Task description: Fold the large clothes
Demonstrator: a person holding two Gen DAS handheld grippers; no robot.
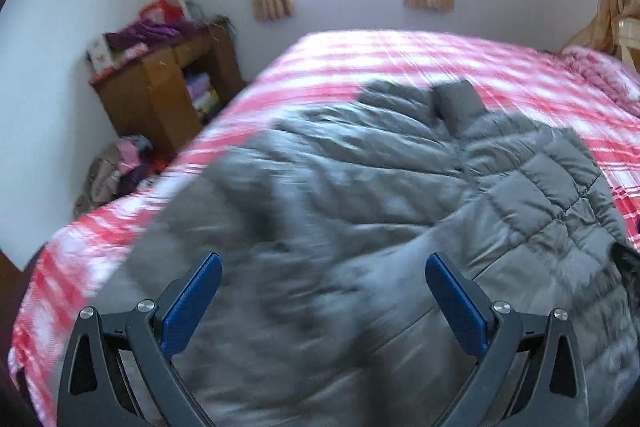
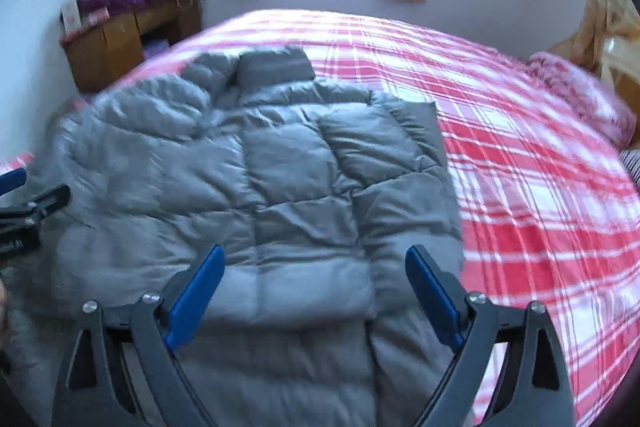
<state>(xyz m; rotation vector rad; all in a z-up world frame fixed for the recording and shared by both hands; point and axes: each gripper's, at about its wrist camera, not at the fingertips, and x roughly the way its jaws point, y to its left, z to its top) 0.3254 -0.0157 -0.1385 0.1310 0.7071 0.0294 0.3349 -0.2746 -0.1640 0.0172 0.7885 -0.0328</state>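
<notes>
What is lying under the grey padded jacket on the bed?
Under the grey padded jacket lies the red and white checked bedsheet, seen around its edges. Whatever lies directly beneath the jacket is covered.

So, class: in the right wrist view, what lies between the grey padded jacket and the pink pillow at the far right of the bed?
Only bare red-and-white checked bedsheet separates the jacket from the pillow; the right wrist view shows it.

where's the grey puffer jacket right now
The grey puffer jacket lies spread on the red plaid bedspread, toward the side of the bed nearest the wooden cabinet. In both wrist views it fills the foreground, under the open grippers.
</notes>
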